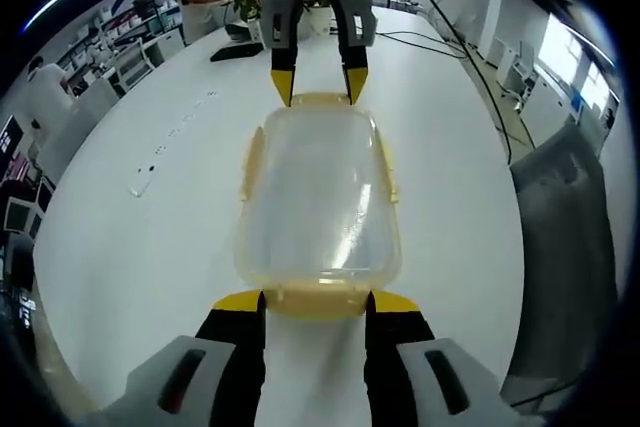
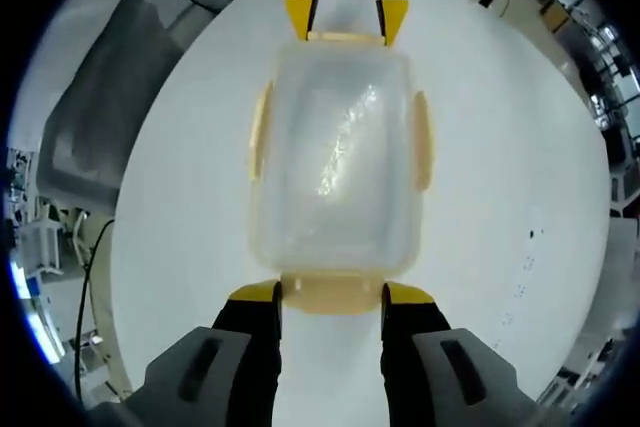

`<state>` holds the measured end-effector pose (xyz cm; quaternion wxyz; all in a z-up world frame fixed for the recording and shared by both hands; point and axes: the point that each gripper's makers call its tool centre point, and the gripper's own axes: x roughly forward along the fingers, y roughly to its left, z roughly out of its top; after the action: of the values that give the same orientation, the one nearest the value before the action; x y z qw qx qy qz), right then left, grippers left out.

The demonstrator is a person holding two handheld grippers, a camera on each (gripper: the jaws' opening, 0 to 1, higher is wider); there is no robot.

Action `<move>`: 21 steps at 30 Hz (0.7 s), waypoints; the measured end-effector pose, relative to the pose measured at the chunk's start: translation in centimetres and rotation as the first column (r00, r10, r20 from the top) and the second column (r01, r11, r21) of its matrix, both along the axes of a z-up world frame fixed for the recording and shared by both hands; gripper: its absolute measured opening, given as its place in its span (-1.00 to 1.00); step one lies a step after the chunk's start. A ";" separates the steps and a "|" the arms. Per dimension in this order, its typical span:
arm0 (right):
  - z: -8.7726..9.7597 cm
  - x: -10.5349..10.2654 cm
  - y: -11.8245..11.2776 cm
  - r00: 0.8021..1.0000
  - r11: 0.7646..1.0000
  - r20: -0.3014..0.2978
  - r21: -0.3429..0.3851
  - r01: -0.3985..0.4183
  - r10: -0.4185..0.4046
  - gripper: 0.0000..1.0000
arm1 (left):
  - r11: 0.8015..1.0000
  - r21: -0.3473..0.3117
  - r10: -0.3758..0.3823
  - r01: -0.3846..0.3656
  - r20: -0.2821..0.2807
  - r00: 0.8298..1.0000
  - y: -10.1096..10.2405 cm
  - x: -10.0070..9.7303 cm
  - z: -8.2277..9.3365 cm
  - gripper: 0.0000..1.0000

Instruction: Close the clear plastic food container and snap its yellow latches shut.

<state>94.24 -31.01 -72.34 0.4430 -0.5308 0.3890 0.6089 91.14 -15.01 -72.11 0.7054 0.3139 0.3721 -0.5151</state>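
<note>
Clear plastic container (image 1: 318, 202), lid on, is laid on the white table (image 1: 120, 247), its long axis running between the 2 grippers. Left gripper (image 1: 317, 304) and right gripper (image 2: 331, 297) are spread wide at opposite end latches.

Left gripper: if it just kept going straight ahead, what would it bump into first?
The left gripper would meet the yellow end latch of the clear container almost at once; its jaws already flank it. The right gripper waits beyond.

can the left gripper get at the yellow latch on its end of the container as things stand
Probably yes: the left gripper already has its open jaws on either side of the near yellow latch of the container, with nothing between them. The right gripper works the far end.
</note>
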 end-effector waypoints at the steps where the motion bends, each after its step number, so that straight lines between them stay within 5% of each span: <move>1: -0.1 0.0 0.0 1.000 1.000 -0.002 -0.001 0.000 0.000 -0.30 | 1.000 0.000 0.001 -0.001 -0.001 1.000 0.0 0.0 0.0 -0.36; 21: -0.2 0.0 0.0 1.000 1.000 -0.006 0.005 -0.001 0.001 -0.29 | 1.000 -0.004 0.002 -0.002 0.000 1.000 0.1 0.1 -0.6 -0.35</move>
<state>94.24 -31.05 -72.59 0.4429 -0.5280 0.3884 0.6118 91.21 -14.87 -72.71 0.7066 0.3122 0.3714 -0.5151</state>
